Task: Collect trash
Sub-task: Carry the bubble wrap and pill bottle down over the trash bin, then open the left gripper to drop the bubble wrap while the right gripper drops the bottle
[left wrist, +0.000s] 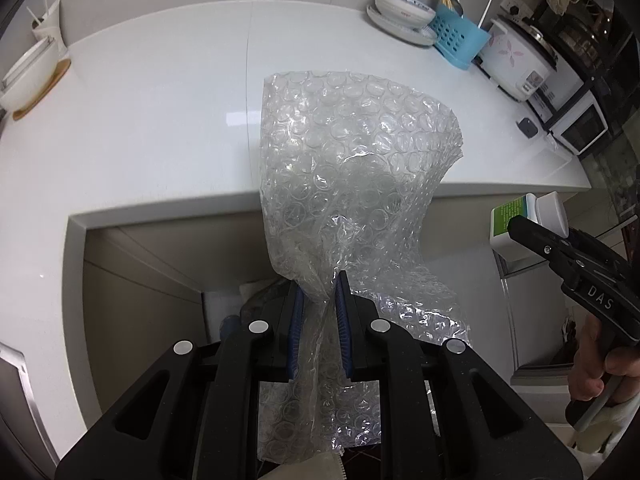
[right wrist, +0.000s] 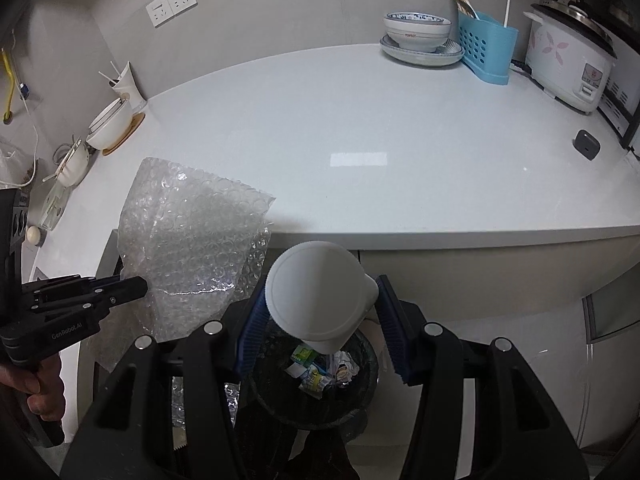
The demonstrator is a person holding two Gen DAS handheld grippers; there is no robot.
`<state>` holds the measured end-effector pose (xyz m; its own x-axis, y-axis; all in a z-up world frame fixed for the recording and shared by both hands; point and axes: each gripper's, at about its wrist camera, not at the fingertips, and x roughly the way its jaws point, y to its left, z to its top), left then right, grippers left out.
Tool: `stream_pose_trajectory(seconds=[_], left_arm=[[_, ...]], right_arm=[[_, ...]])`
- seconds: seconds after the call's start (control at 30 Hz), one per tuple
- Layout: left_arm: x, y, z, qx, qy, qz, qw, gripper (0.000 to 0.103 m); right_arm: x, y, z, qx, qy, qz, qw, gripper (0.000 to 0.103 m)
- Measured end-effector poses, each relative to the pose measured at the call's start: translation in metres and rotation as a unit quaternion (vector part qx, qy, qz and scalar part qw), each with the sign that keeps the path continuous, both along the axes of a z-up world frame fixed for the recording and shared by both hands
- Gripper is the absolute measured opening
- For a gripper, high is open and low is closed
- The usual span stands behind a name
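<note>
1. Progress: the counter (right wrist: 360, 128) looks clear of loose trash; only dishes, a blue utensil rack (right wrist: 486, 50) and a rice cooker (right wrist: 568, 64) sit at its back edge. The bin (right wrist: 280, 400) below the counter front already holds crumpled paper & wrappers.
2. Both last items are lifted off the counter, in the air in front of it, neither dropped yet.
3. Left gripper (left wrist: 320, 320): fingers nearly together, clamped on a bunched neck of the bubble wrap (left wrist: 344, 160).
4. Right gripper (right wrist: 320, 320): fingers part-way apart, pressed on either side of the white bottle (right wrist: 320, 296).
5. Left to do (my read): bring each over the bin, let go. The bottle hangs right above the bin mouth; the wrap is off to its left, w/ more travel needed.
6. Orientation: bottle's long axis runs roughly along the right cam's line of sight, its round white end facing the lens, body w/ green label pointing away and down. Wrap's long axis stands up out of the fingers, sheet fanning wide at top, short tail hanging below.
</note>
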<state>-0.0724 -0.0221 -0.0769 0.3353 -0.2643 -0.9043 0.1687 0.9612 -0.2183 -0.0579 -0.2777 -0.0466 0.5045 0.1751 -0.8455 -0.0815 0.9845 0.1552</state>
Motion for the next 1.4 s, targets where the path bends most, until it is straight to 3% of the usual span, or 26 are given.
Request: stream_pose_trajectory(seconds=[0.5, 0.87, 1.17, 1.4], left_arm=[[-0.029, -0.001, -0.057, -0.007, 0.042, -0.001, 0.9991, 0.015], [-0.023, -0.009, -0.101, 0.022, 0.054, 0.014, 0.9982, 0.015], [-0.02, -0.026, -0.126, 0.036, 0.065, 0.011, 0.9971, 0.015], [-0.013, -0.041, -0.143, 0.054, 0.079, 0.004, 0.9954, 0.023]], right_arm=[[-0.022, 0.008, -0.064, 0.0, 0.043, 0.012, 0.999, 0.05], [-0.018, 0.016, -0.109, -0.003, 0.071, 0.017, 0.997, 0.05], [-0.008, 0.022, -0.124, -0.008, 0.083, 0.019, 0.996, 0.05], [-0.002, 0.027, -0.134, -0.017, 0.097, 0.019, 0.995, 0.05]])
